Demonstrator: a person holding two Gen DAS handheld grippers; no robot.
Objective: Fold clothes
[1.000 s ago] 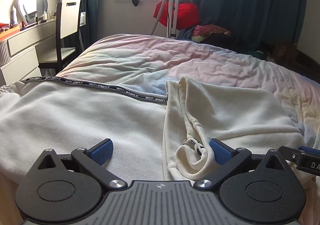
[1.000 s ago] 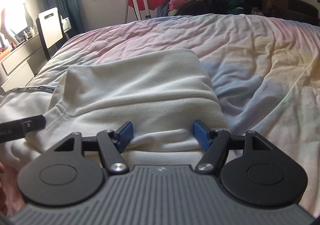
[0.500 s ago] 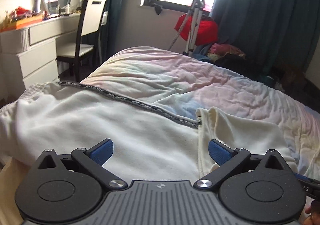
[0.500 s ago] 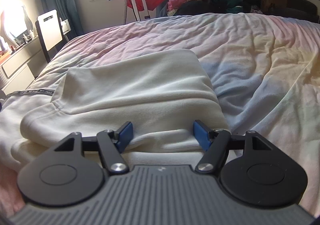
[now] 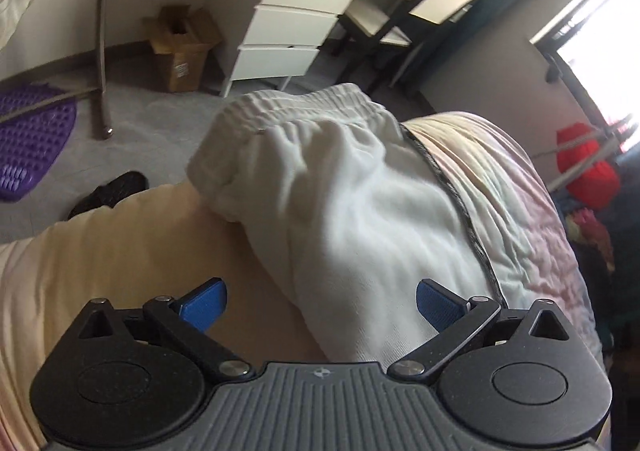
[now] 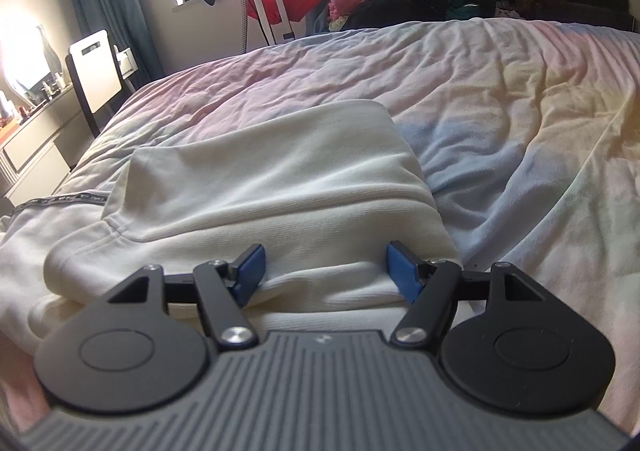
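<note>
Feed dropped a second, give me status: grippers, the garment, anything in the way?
Left gripper open over white pants, near the waistband. Right gripper open, straddling the folded section. Nothing in the way.

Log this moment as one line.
left gripper: open, over white pants | right gripper: open, at folded cream fabric | bed

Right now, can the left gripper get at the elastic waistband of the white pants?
Probably yes. The left gripper is open and aimed along the white pants toward the waistband; nothing lies between, though it is some way ahead, overhanging the bed edge.
</note>
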